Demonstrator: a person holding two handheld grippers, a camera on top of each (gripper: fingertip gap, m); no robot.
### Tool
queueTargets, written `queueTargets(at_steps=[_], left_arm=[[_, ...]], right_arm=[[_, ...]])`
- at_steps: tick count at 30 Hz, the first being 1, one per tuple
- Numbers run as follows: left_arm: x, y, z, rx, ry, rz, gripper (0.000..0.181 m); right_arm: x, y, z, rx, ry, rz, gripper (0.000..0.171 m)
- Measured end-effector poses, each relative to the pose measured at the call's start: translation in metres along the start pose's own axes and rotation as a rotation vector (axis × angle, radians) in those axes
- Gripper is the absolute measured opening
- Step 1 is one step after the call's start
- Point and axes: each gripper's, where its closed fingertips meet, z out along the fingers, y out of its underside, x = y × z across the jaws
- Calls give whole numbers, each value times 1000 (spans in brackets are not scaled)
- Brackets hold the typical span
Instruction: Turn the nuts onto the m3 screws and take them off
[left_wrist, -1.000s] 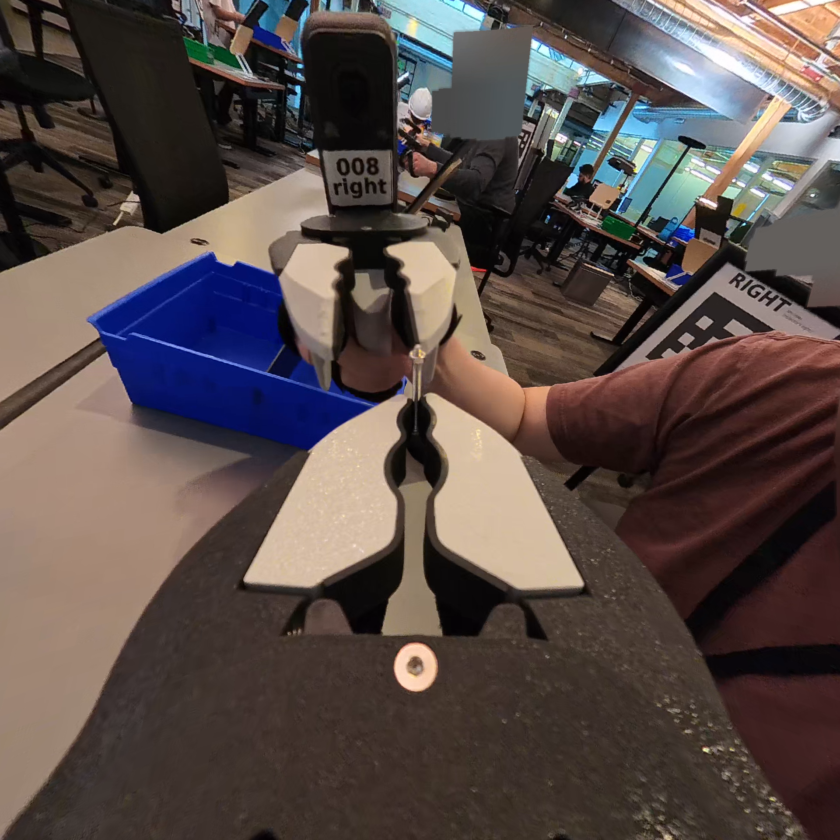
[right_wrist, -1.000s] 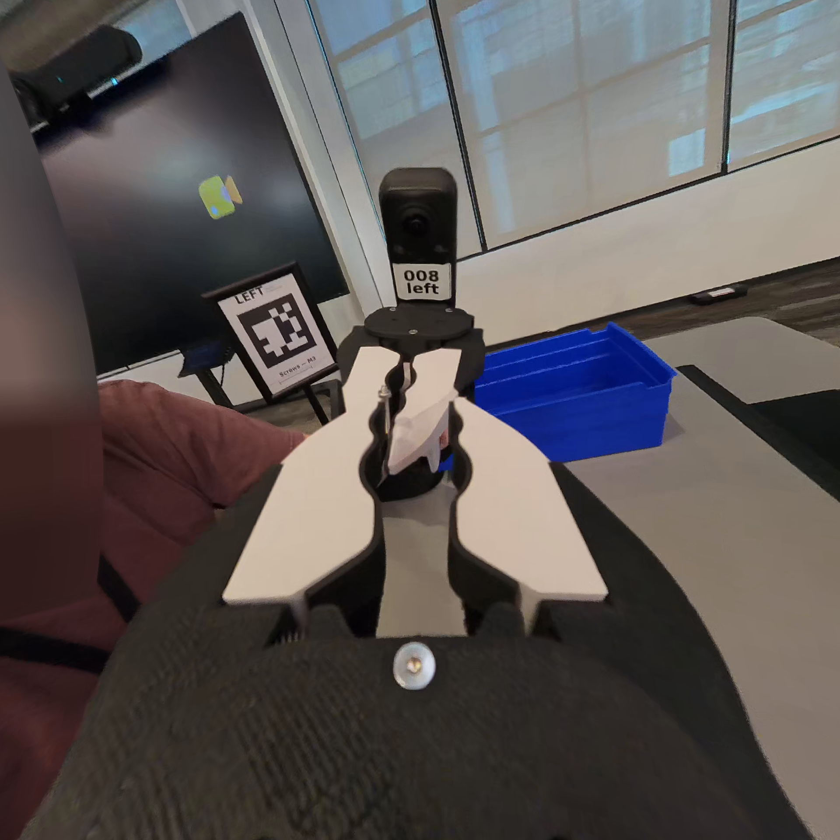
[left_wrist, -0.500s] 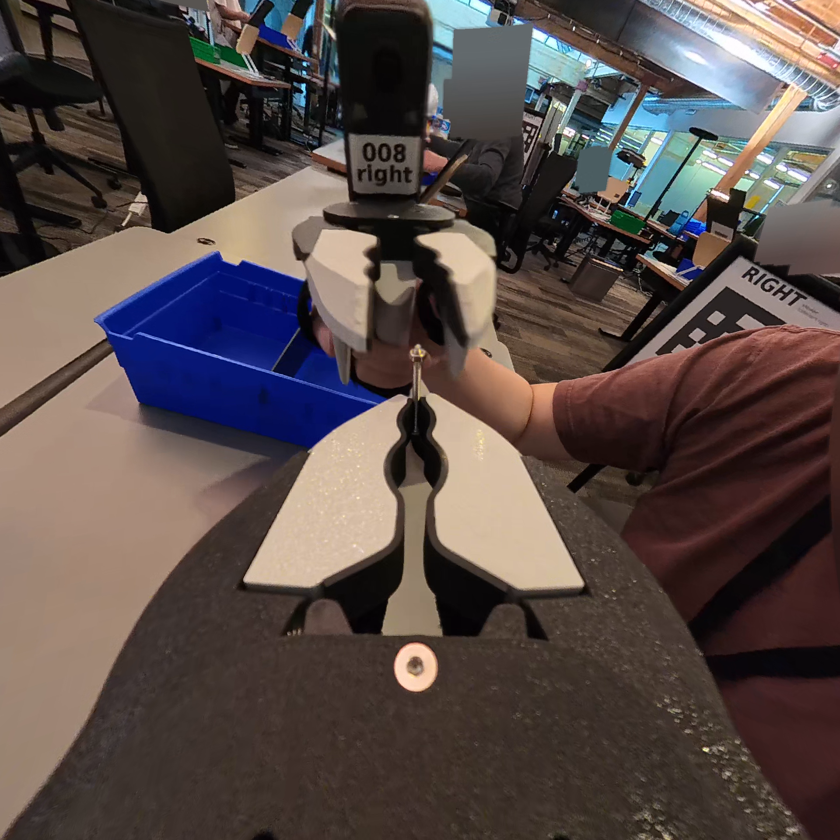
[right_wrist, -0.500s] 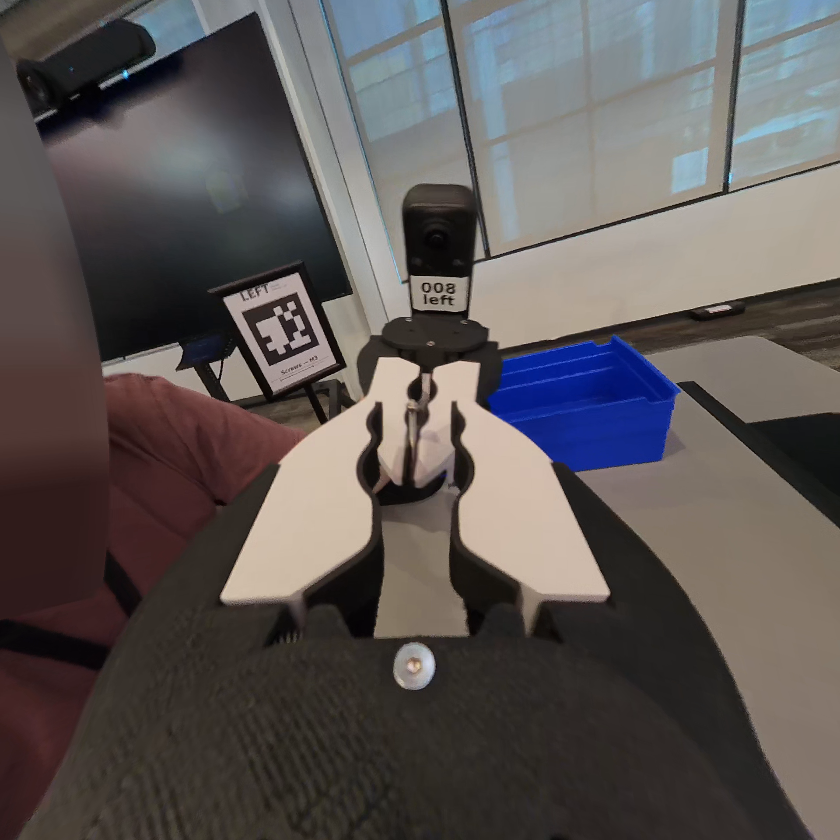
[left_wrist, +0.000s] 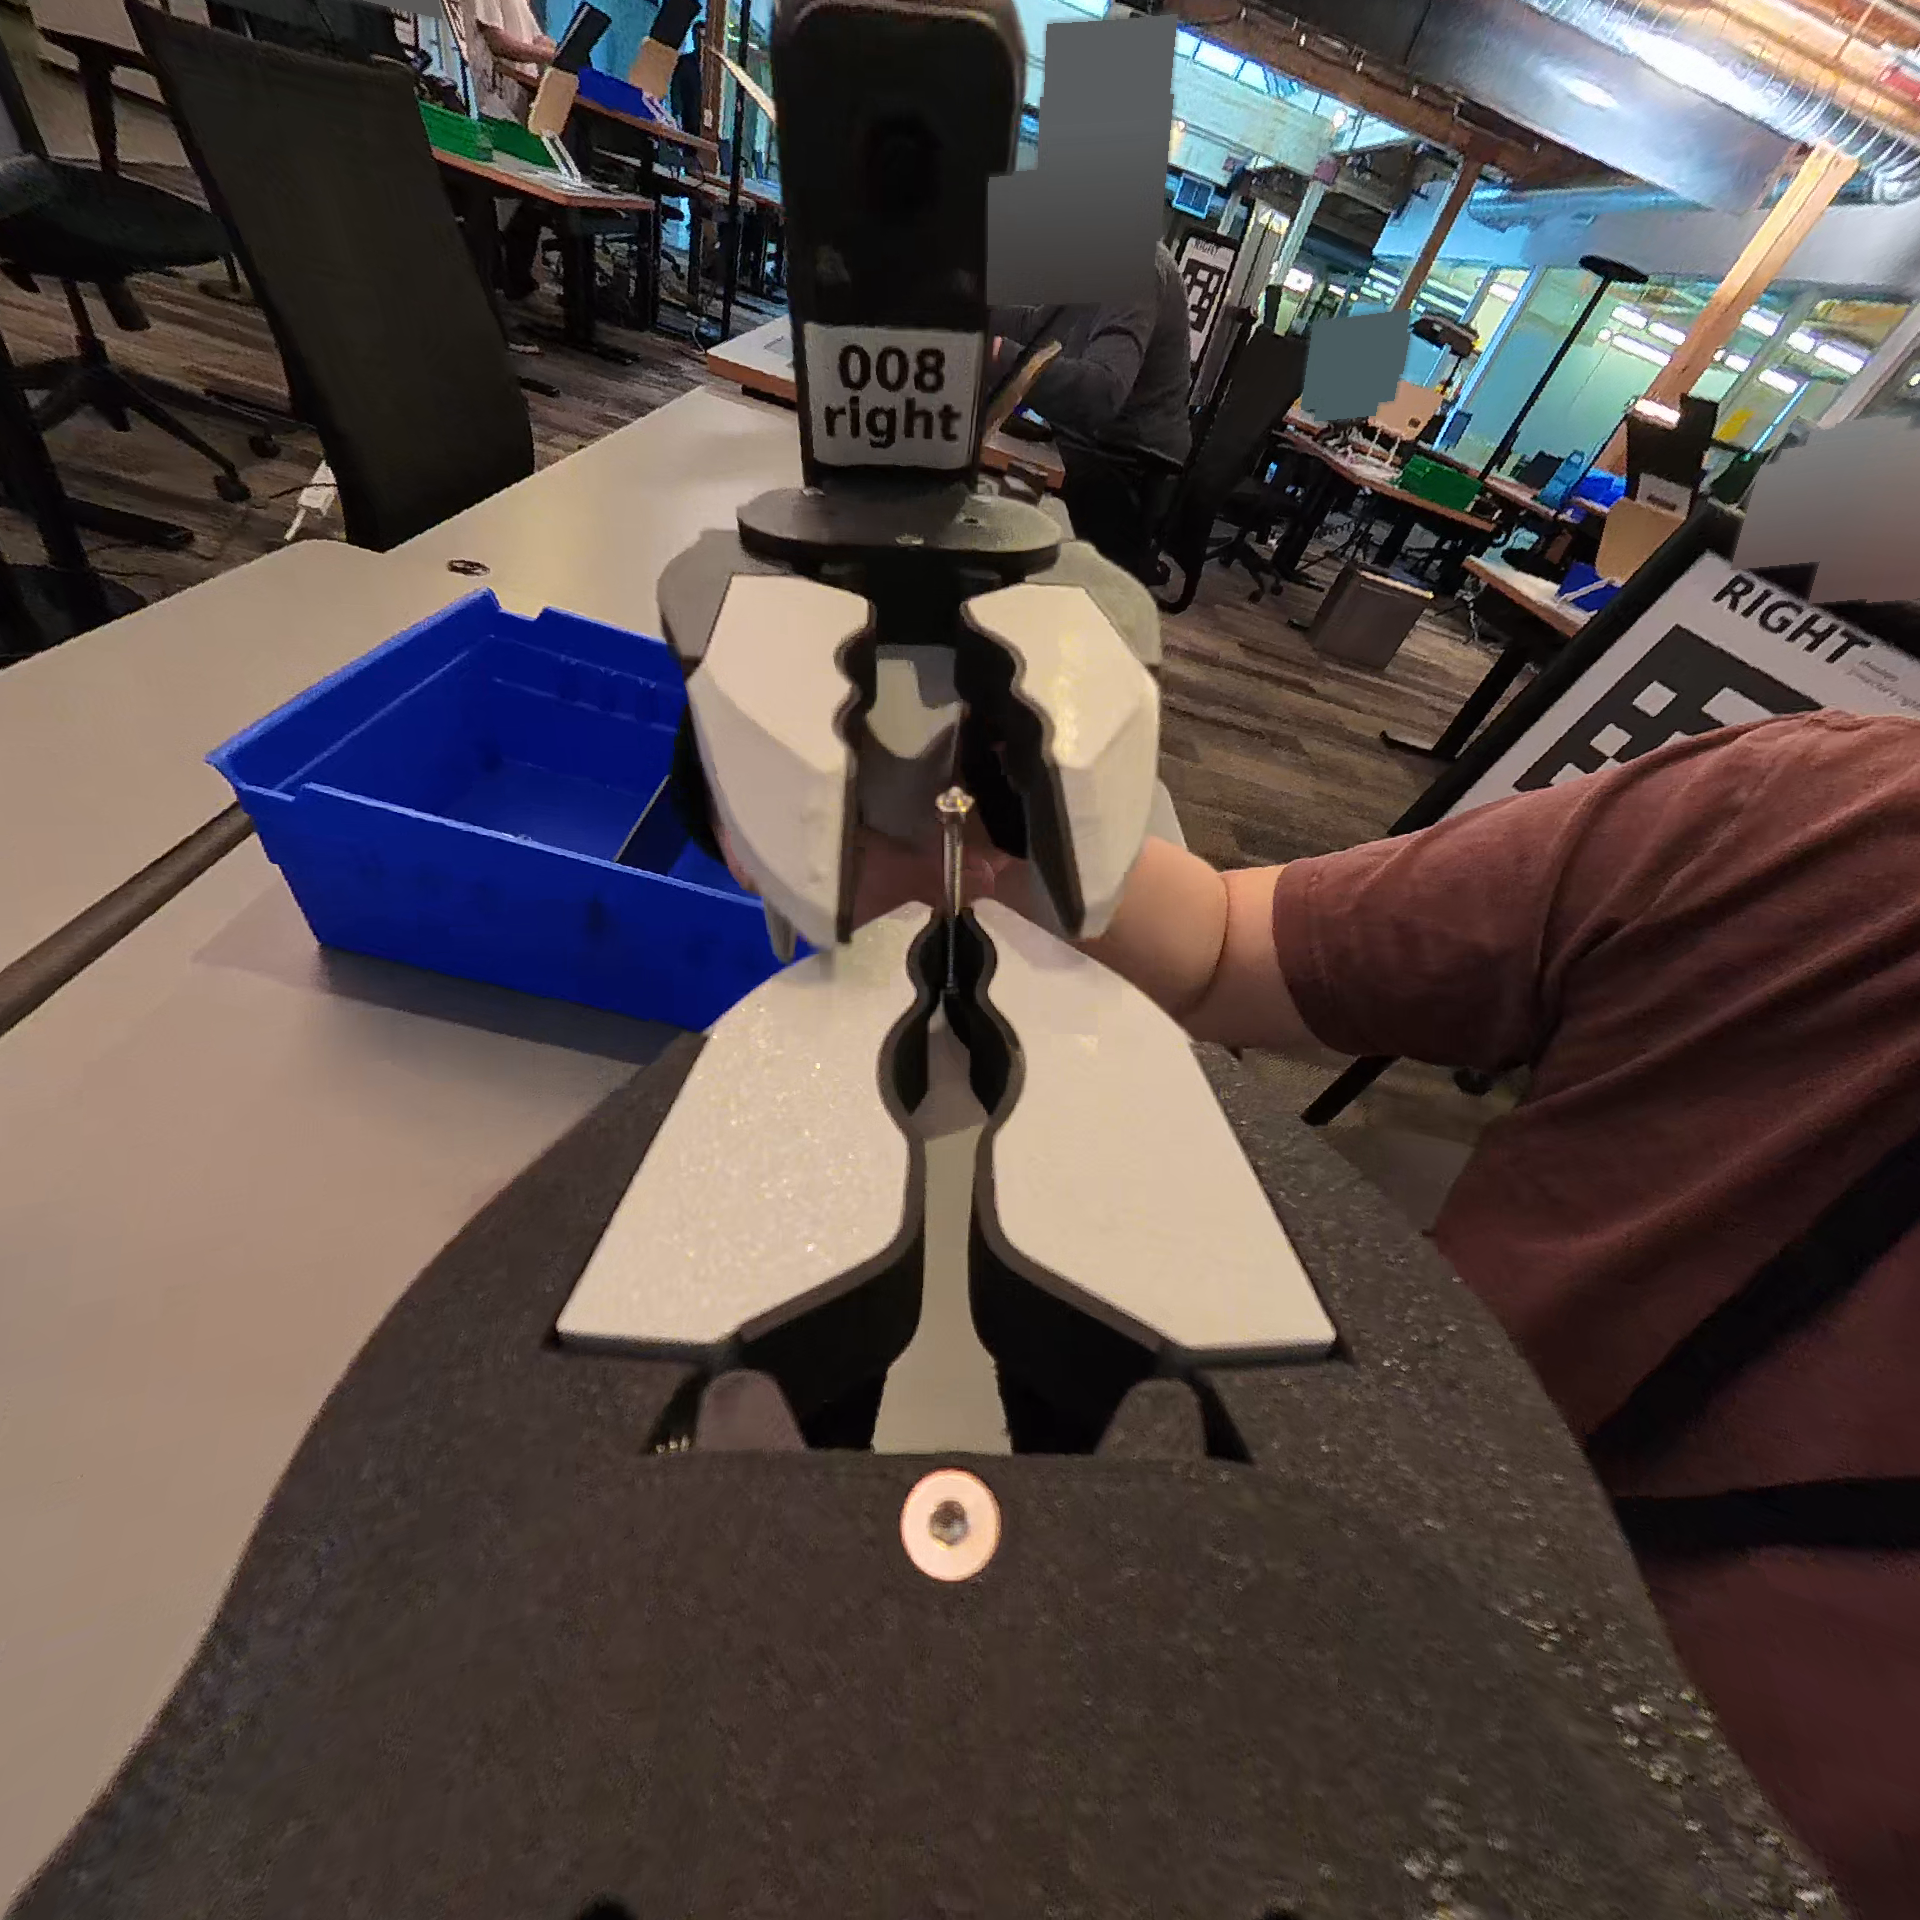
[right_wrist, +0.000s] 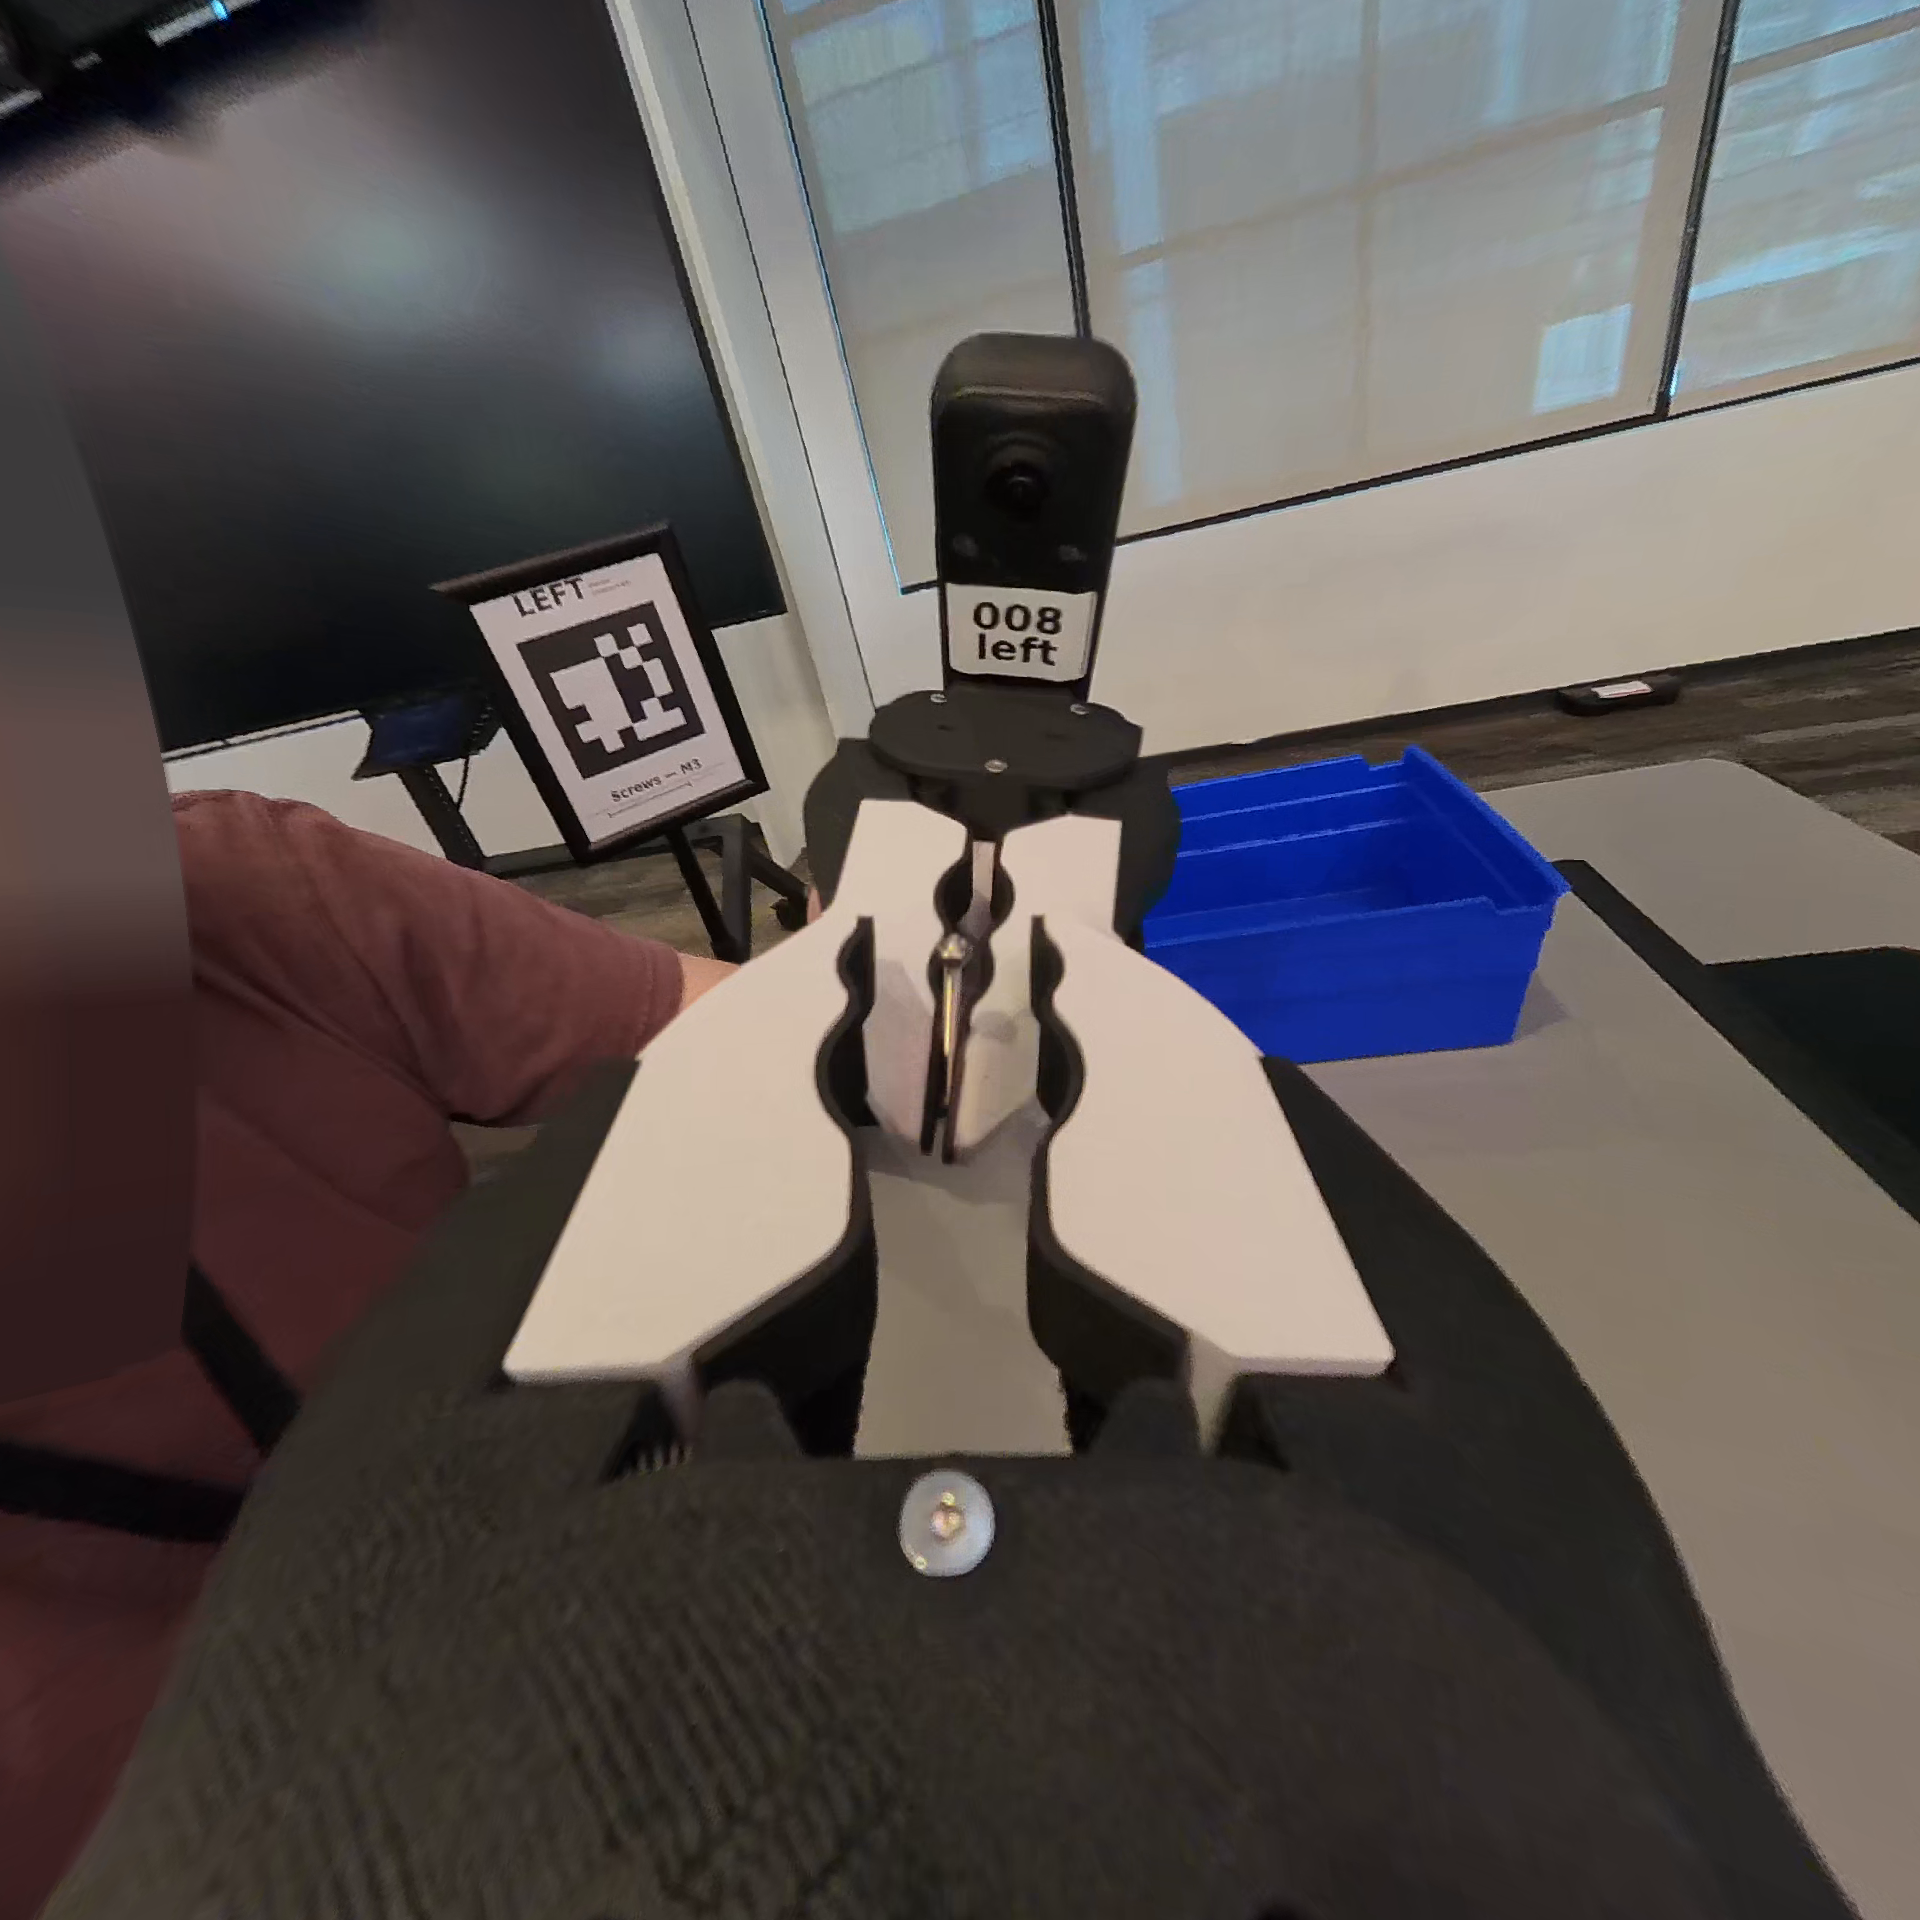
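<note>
The left gripper (left_wrist: 951, 940) is closed on the shank of the m3 screw (left_wrist: 950, 842), which stands upright with its nut (left_wrist: 953, 801) at the top. The right gripper (right_wrist: 948, 971) faces it with fingers parted, straddling the screw with clearance on both sides. Only the left wrist view shows the blue bin (left_wrist: 499, 800) near the grey table's (left_wrist: 208, 1143) edge, clear of both grippers.

Thin silver screw (left_wrist: 951, 868), long and slender, standing upright, lower end pinched between closed fingertips, small nut (left_wrist: 953, 801) sitting at top end. From the opposite side, screw (right_wrist: 950, 1013) seen almost end-on, nut (right_wrist: 951, 948) at far tip, held in mid-air above grey table.
</note>
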Motion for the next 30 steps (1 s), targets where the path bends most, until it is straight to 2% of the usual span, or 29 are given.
queueTargets(at_steps=[3, 9, 15, 23, 30], left_arm=[[3, -1, 2, -1, -14, 56, 2], [0, -9, -5, 38, -41, 86, 2], [7, -9, 1, 47, -44, 172, 2], [9, -12, 0, 57, -74, 252, 2], [12, -8, 6, 34, -89, 294, 2]], right_arm=[[3, 2, 1, -11, 24, -10, 28], [6, -10, -23, 7, 26, -33, 26], [-6, -9, -4, 14, 28, -92, 30], [-12, -17, -21, 21, -5, -125, 27], [-23, -12, -5, -6, 14, -238, 28]])
